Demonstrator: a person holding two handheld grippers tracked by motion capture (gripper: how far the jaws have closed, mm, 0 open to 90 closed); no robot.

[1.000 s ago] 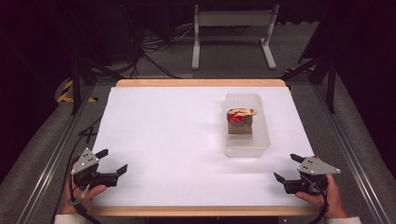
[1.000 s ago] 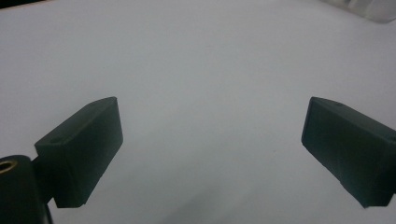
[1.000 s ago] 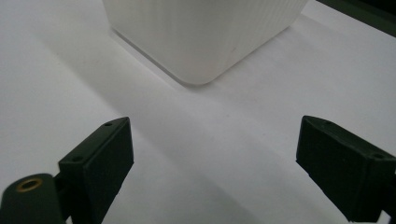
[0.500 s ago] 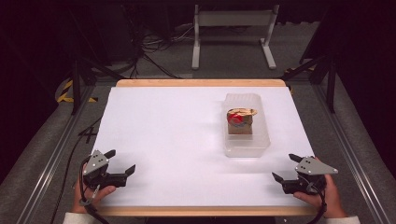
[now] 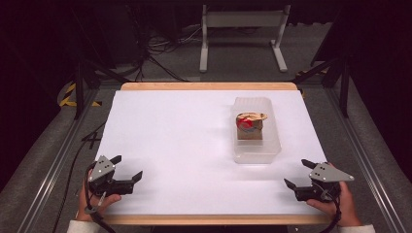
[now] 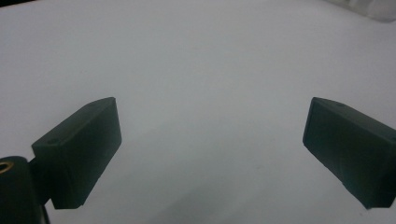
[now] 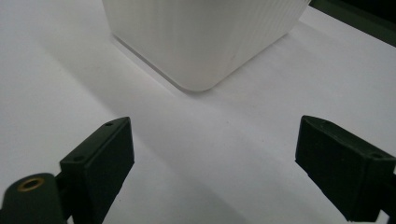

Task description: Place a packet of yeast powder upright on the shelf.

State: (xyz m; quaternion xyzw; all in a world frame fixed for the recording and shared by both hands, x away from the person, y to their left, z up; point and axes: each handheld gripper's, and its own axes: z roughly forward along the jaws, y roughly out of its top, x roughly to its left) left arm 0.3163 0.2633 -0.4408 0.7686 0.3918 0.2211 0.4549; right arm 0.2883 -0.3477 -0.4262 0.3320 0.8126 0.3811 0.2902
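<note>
Item: right gripper (image 5: 302, 173), black, two-jawed, hand-held, with a grey three-cornered plate on top; jaws spread wide and empty, resting low over the near right corner of the white-covered table (image 5: 184, 145). Ahead of it and slightly to its left, near but not touching: a translucent white ribbed plastic tub (image 5: 256, 130), rectangular with rounded corners, long axis running away from the gripper; in the right gripper view its nearest rounded corner (image 7: 201, 42) stands just beyond the open jaws. Inside the tub, toward its middle: a small brown box-like package with red and white print and a gold-coloured top (image 5: 250, 126), upright as far as can be told; exact make unreadable. Companion item: left gripper (image 5: 127, 169), same build, jaws likewise parted and holding nothing, well apart from the tub, with bare white surface (image 6: 201, 70) before it. Step in hand, as judged: the reach toward the tub and its package, not yet begun in earnest. Handling note: bring the right gripper forward and up over the tub's near wall, descend from above with jaws wide, and close across the package's flat sides rather than its top; the left gripper could steady the tub's rim, since the light tub would likely slide.
</note>
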